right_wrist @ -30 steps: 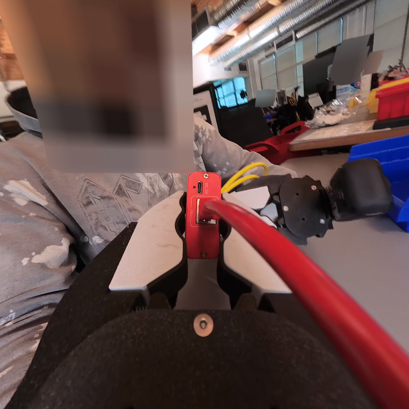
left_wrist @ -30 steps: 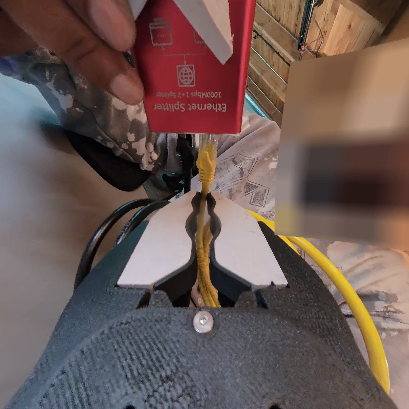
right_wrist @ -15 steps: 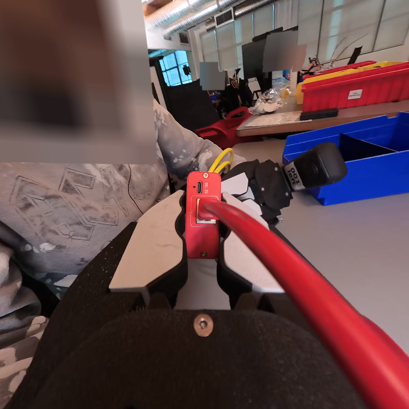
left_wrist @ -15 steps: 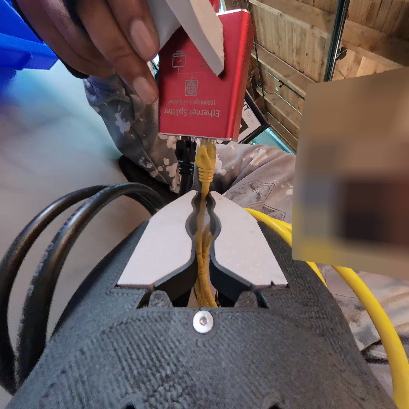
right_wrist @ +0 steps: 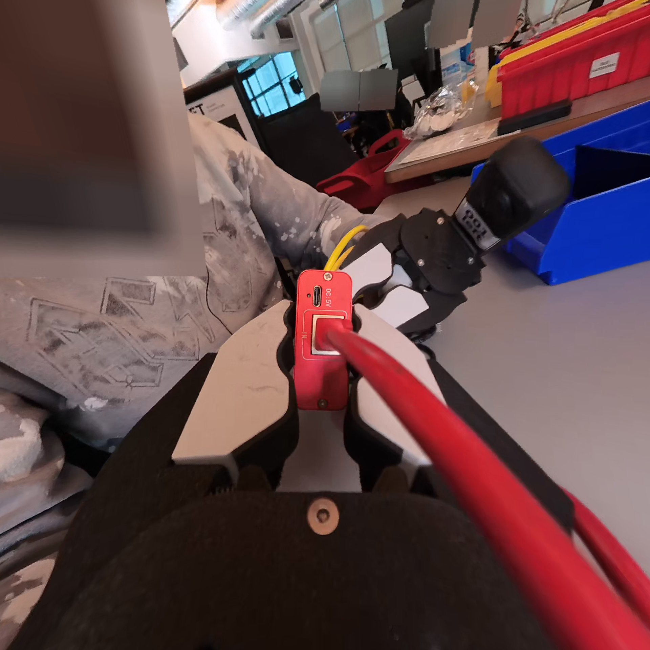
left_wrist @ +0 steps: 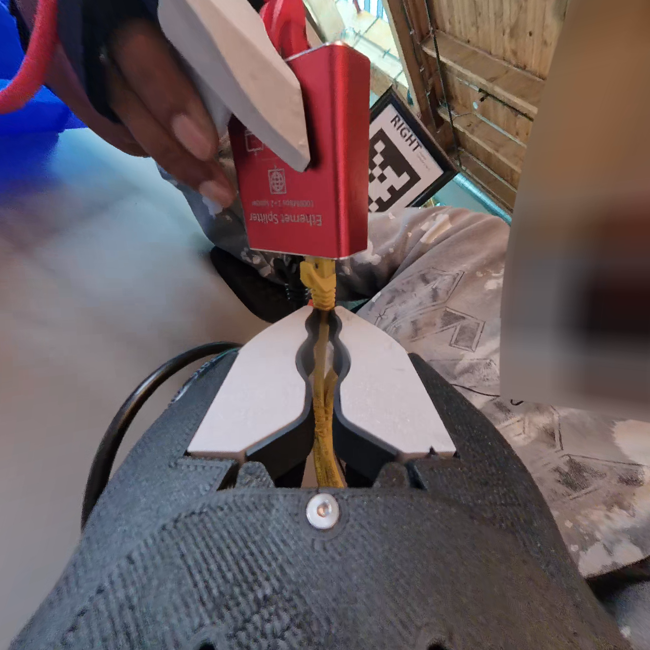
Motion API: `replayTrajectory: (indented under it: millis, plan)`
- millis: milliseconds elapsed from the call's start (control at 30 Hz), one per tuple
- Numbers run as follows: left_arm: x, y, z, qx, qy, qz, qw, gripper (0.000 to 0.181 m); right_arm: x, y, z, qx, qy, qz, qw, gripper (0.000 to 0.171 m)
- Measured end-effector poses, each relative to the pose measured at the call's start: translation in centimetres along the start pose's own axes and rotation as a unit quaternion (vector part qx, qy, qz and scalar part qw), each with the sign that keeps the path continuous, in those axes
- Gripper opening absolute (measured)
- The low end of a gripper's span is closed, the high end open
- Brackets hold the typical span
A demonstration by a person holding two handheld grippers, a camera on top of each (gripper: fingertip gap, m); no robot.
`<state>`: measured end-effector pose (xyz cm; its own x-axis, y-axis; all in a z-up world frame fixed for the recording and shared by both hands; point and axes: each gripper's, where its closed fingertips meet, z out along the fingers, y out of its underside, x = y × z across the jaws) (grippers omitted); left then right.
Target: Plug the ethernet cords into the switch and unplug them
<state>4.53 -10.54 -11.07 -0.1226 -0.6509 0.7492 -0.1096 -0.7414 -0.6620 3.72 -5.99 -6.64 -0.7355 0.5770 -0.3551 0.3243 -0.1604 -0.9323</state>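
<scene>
yellow plug (left_wrist: pixel 318 281) seated deeper, switch (left_wrist: pixel 306 183) nearer

Switch (left_wrist: pixel 316 197): matt red metal; red cord (right_wrist: pixel 457 439): smooth glossy plastic.

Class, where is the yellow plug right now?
In the left wrist view, the yellow plug sits centre frame at the red switch's underside, just above the left gripper pinching its cord.

- Grey tabletop (right_wrist: pixel 548 351), matte, bare on the right.
- Blue bin (right_wrist: pixel 605 225) on its far edge, dark divider inside.
- Wooden bench (right_wrist: pixel 457 151) beyond; crumpled foil (right_wrist: pixel 434 114) and red bins (right_wrist: pixel 562 74) on top.
- Gridded window (right_wrist: pixel 272 88), cool daylight.
- Silver ducting (right_wrist: pixel 253 14) overhead.
- Bare timber-plank wall (left_wrist: pixel 492 70) in the left wrist view.
</scene>
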Motion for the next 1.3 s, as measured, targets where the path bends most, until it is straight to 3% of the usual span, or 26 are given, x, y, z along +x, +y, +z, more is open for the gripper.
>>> replayTrajectory:
  millis: [267,400,500,567,700,867,900,933,1033,1100,1233,1300]
  plan:
    - [-1.1,-0.1,-0.7,-0.002,-0.059,0.060,0.996,0.006,0.6,-0.1,0.0,-0.018,0.034,-0.010,0.999,0.027]
    - [-2.7,-1.7,-3.2,0.021,-0.162,0.130,0.978,0.012,0.9,0.0,-0.5,-0.058,0.086,-0.048,0.993,0.026]
    - [-3.4,-3.9,-7.1,0.077,-0.266,0.182,0.944,0.010,0.6,-0.7,-0.8,-0.064,0.109,-0.066,0.990,0.027]
    - [-2.2,-5.7,-8.7,0.128,-0.295,0.209,0.923,0.012,0.2,-0.3,-0.8,-0.092,0.111,-0.068,0.987,0.027]
    - [0.2,-7.2,-9.5,0.152,-0.317,0.261,0.899,0.012,-0.8,-1.1,0.1,-0.097,0.109,-0.083,0.986,0.026]
    - [0.6,-10.6,-15.2,0.199,-0.464,0.340,0.793,0.015,-2.0,0.2,1.4,-0.151,0.086,-0.086,0.981,0.026]
    - [0.9,-11.0,-15.8,0.202,-0.473,0.349,0.784,0.017,-2.0,0.5,1.8,-0.163,0.086,-0.088,0.979,0.026]
    - [1.5,-11.1,-15.3,0.201,-0.452,0.348,0.796,0.019,-1.9,0.7,2.0,-0.175,0.087,-0.088,0.977,0.026]
    - [3.8,-10.2,-10.9,0.150,-0.340,0.322,0.871,0.028,-1.3,0.6,2.1,-0.185,0.115,-0.094,0.971,0.026]
    - [5.2,-8.9,-7.4,0.105,-0.293,0.325,0.893,0.036,-0.7,0.4,1.7,-0.187,0.138,-0.088,0.969,0.026]
    - [4.0,-6.2,-2.4,-0.004,-0.311,0.345,0.886,0.056,0.0,-0.6,1.0,-0.172,0.177,-0.095,0.964,0.026]
    - [2.7,-5.9,-1.3,-0.027,-0.341,0.356,0.869,0.056,-0.1,-1.1,0.9,-0.165,0.187,-0.100,0.963,0.026]
